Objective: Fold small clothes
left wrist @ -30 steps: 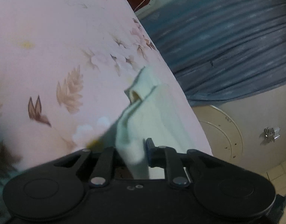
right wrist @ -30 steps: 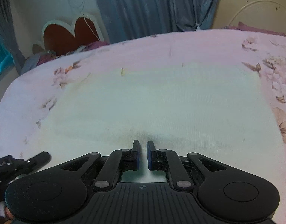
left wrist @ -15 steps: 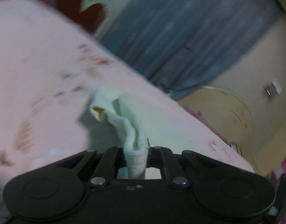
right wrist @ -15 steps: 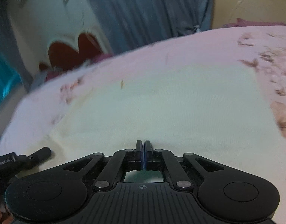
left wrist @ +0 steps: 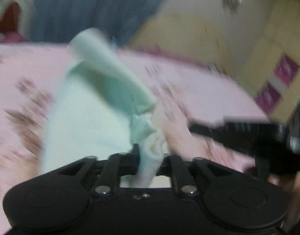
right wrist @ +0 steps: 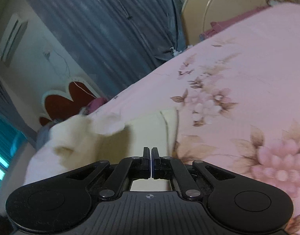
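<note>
my left claw (left wrist: 149, 151) is gripping a bunched fold of the pale green garment (left wrist: 85, 117), and its jaws are opening while the cloth sits between them. the garment is rising from the claw in a twisted ridge, with a loose flap curling over at the top; the rest is lying on the pink floral bed (left wrist: 208, 98). the left wrist view is badly blurred. my right claw (right wrist: 151, 156) is pressed together with only a thin sliver of light between the pads, and i cannot tell whether cloth is caught there. in the right wrist view the garment (right wrist: 148, 125) is spreading flat beneath that claw, a raised blurred portion lifting at left. a blue curtain (right wrist: 110, 29) is hanging behind the bed.
</note>
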Demonstrator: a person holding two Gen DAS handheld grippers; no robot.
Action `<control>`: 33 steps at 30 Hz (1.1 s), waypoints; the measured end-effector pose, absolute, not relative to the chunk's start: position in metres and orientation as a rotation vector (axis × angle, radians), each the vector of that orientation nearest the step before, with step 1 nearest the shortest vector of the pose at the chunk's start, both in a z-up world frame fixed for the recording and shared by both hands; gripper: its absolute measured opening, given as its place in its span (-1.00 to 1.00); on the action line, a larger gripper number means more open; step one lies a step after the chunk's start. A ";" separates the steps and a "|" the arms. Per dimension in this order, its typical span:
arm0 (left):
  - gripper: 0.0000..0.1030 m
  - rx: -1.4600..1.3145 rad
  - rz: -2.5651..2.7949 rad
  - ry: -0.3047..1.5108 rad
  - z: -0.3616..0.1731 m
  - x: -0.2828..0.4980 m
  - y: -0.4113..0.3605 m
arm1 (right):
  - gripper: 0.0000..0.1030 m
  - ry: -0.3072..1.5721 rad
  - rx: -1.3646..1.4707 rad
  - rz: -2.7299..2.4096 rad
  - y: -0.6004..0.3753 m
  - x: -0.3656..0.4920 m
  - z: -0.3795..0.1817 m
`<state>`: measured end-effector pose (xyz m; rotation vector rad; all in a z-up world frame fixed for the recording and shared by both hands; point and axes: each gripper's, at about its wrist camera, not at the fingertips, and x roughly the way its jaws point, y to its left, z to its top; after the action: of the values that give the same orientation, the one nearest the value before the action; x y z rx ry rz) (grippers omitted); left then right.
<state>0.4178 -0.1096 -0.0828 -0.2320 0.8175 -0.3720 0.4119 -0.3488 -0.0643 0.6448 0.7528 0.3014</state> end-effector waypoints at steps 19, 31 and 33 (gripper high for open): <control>-0.40 -0.508 -0.196 0.852 -0.113 0.475 0.018 | 0.01 0.922 0.632 0.444 -0.305 0.434 -0.091; -0.42 -0.530 -0.290 0.852 -0.119 0.488 0.030 | -0.71 0.894 0.471 0.405 -0.264 0.454 -0.088; -0.54 -0.526 -0.323 0.805 -0.112 0.485 0.031 | -0.70 0.890 0.414 0.413 -0.259 0.456 -0.081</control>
<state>0.4848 0.0310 -0.1119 -0.5263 0.8050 -0.3226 0.4564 -0.2588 -0.0814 0.4137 0.8904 0.4130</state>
